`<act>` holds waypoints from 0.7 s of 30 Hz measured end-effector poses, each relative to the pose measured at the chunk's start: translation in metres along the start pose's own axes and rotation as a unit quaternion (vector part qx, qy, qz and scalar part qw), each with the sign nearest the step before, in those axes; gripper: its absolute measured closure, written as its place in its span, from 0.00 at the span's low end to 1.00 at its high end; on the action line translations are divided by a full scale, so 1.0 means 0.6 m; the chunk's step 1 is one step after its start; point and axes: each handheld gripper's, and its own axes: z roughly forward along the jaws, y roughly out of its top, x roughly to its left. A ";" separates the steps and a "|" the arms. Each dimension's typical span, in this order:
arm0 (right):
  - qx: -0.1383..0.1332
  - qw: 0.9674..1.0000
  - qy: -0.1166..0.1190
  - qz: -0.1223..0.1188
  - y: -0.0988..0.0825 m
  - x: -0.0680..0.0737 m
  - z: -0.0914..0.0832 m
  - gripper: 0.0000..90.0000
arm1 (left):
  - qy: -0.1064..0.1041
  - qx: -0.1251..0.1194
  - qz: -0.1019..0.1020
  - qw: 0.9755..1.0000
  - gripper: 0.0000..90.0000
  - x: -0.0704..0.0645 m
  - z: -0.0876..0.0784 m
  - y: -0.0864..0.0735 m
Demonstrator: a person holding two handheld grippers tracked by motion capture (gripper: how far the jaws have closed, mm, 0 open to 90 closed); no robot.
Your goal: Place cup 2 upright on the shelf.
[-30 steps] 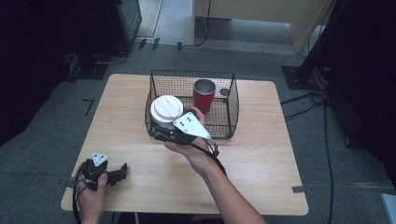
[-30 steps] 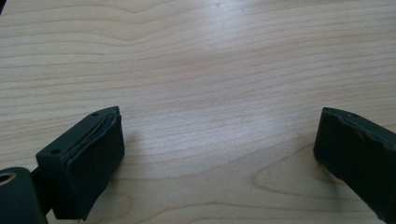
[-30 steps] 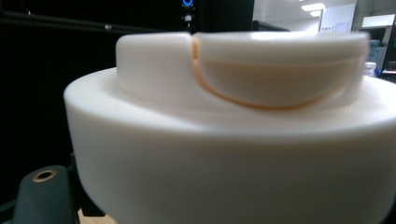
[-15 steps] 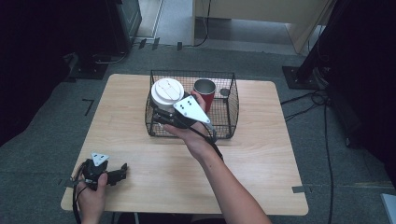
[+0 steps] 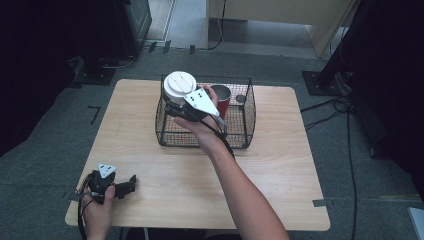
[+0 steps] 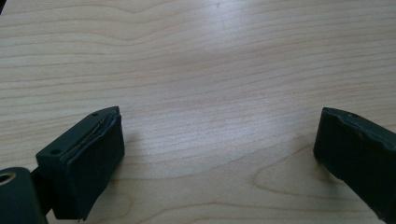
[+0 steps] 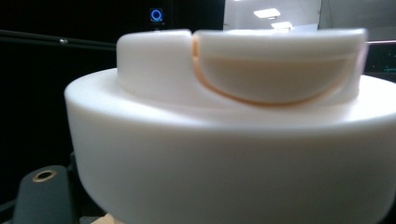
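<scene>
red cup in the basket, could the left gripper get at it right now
Probably not without a long reach: the left gripper rests open at the table's near left corner, while the red cup stands inside the wire basket, with the right gripper and its white lidded cup hovering alongside.

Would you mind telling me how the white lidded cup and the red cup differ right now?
The white lidded cup is capped; the red cup is open-topped. The white lidded cup is held aloft in the right tongs over the wire basket; the red cup stands inside that basket. Both are upright.
</scene>
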 end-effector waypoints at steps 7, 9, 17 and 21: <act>0.023 1.000 -0.009 -0.005 -0.027 -0.019 0.030 0.17 | 0.000 0.001 0.000 1.000 0.03 0.000 0.000 0.000; 0.026 1.000 -0.011 -0.002 -0.031 -0.021 0.034 0.17 | 0.000 0.001 0.000 1.000 0.03 0.000 0.000 0.000; 0.045 0.999 -0.004 0.005 -0.066 -0.023 0.066 0.17 | 0.000 0.001 0.001 1.000 0.03 0.000 0.000 0.000; 0.056 0.998 0.002 -0.004 -0.082 -0.021 0.076 0.17 | 0.000 0.001 0.001 1.000 0.03 0.000 0.000 0.000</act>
